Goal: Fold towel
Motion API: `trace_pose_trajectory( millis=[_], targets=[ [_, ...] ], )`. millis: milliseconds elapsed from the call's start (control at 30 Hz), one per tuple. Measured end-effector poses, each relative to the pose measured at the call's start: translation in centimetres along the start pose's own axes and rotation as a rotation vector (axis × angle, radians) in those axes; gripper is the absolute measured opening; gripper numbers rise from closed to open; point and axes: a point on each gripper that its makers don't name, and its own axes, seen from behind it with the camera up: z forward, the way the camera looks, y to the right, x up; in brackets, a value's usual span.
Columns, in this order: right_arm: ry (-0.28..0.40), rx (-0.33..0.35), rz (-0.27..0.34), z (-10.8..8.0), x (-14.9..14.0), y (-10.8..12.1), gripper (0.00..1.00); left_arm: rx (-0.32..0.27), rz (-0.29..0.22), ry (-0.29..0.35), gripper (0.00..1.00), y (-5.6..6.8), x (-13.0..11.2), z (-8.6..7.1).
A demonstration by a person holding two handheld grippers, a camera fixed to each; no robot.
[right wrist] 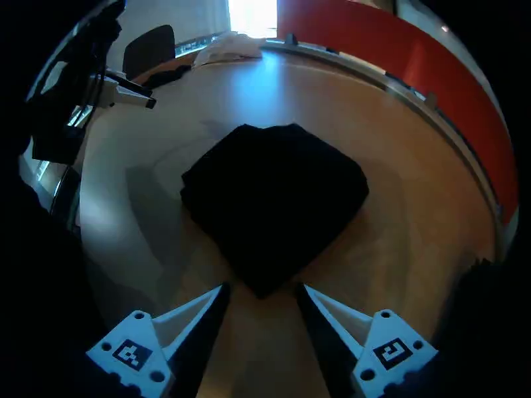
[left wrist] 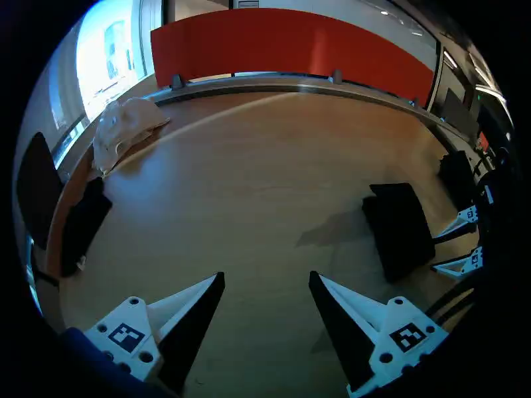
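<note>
In the right gripper view my right gripper [right wrist: 262, 289] is spread, and the folded black towel [right wrist: 275, 199] lies flat on the wooden bench [right wrist: 411, 219] just ahead, its near corner pointing into the gap between the fingertips, not pinched. In the left gripper view my left gripper [left wrist: 265, 277] is spread too, over bare wood, with the towel off to its right. Farther off I see a heap of white cloth [left wrist: 123, 129] at the bench's edge, a dark chair [left wrist: 36, 186] nearby and a red partition [left wrist: 292, 43] behind.
</note>
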Motion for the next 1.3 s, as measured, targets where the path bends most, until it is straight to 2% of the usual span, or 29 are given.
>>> trace_pose_trajectory(
  millis=[233,467,633,800,1067,1300],
  targets=[
    [0.003,-0.009,0.000,0.0,-0.1,0.2,0.54,-0.001,0.001,0.003,0.94,0.1,0.1,-0.1],
    [0.007,-0.019,-0.012,0.1,-0.2,0.2,0.26,0.000,-0.001,0.003,0.94,0.0,0.1,-0.1],
    [0.018,-0.022,0.007,0.2,0.0,0.2,0.10,-0.001,0.002,0.004,0.94,0.0,0.1,-0.1],
    [0.025,-0.021,0.024,0.3,0.2,0.3,0.05,-0.001,0.005,0.005,0.94,0.0,0.0,-0.1],
    [0.059,-0.036,0.038,-0.2,1.2,0.7,0.05,-0.003,0.006,0.006,0.94,0.0,0.0,-0.1],
    [0.139,-0.053,0.013,-2.4,4.8,1.2,0.05,-0.001,0.007,0.012,0.94,-0.2,0.2,-0.2]
  ],
)
